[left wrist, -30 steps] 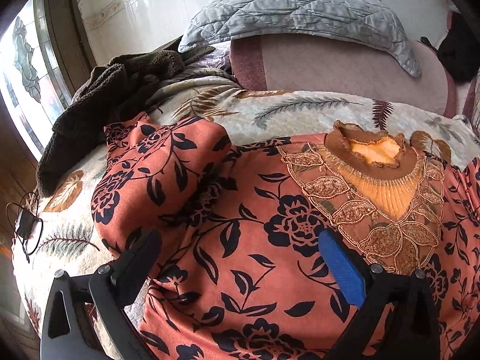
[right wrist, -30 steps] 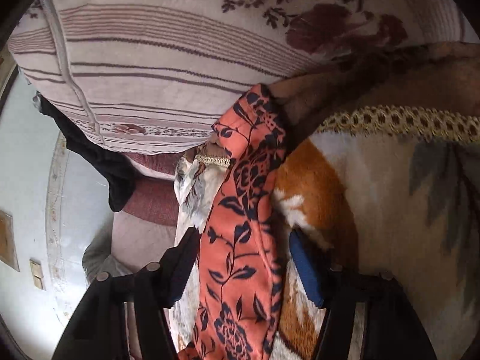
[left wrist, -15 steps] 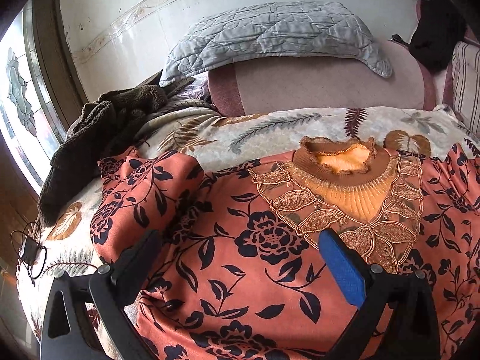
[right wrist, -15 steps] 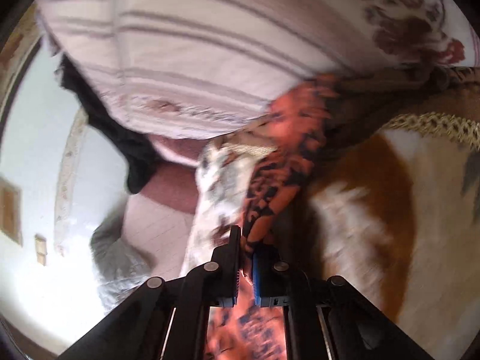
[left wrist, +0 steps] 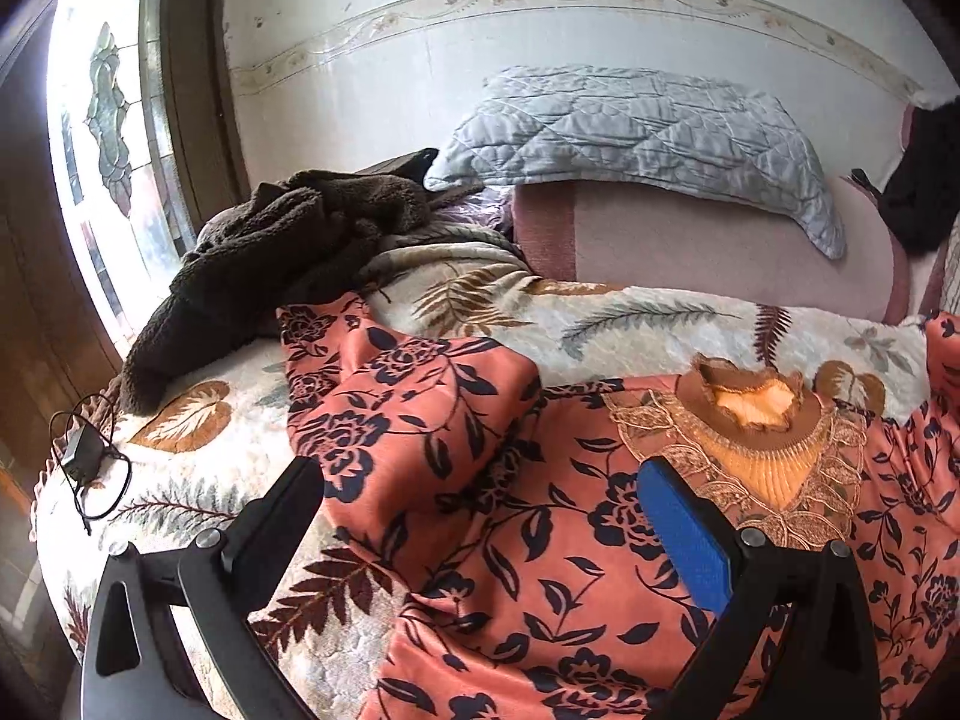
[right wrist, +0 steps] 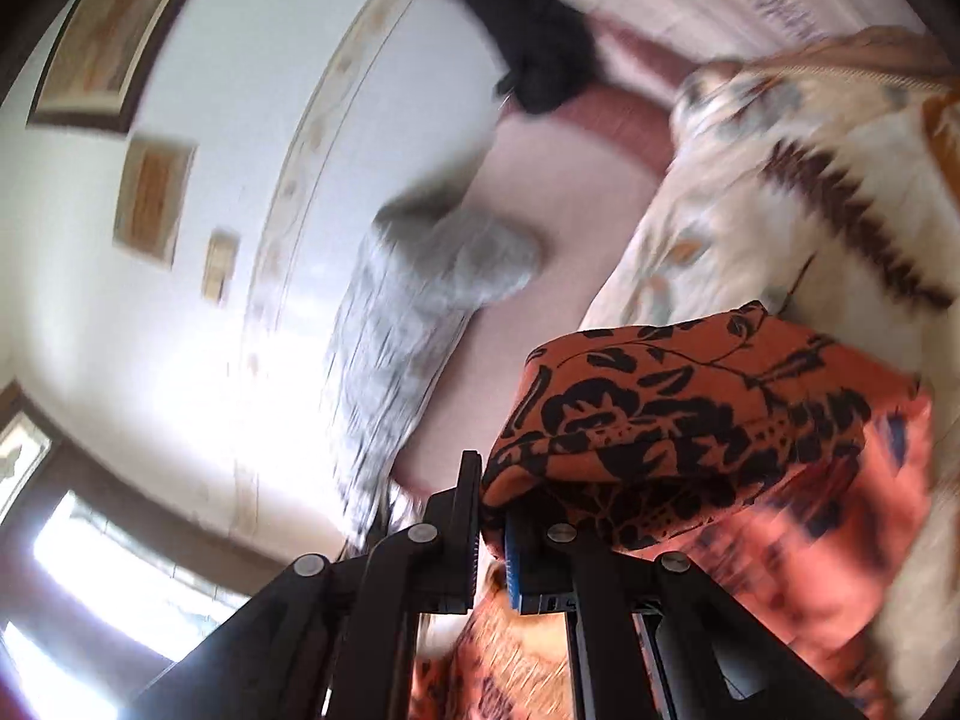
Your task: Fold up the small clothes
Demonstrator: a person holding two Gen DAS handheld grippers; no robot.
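With the right gripper (right wrist: 492,516) clenched on the sleeve (right wrist: 690,414) at lower centre, best carried low across the dress (left wrist: 540,540) at lower right, left gripper (left wrist: 480,516) released above it.

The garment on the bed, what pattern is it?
Orange garment with dark navy flowers and leaves; clearest in the left wrist view.

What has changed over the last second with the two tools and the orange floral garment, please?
The right tool, open around the orange floral garment's sleeve a second ago, has shut on it and lifted it off the blanket. The left tool has risen slightly, and stays open above the garment. The grey pillow has not moved.
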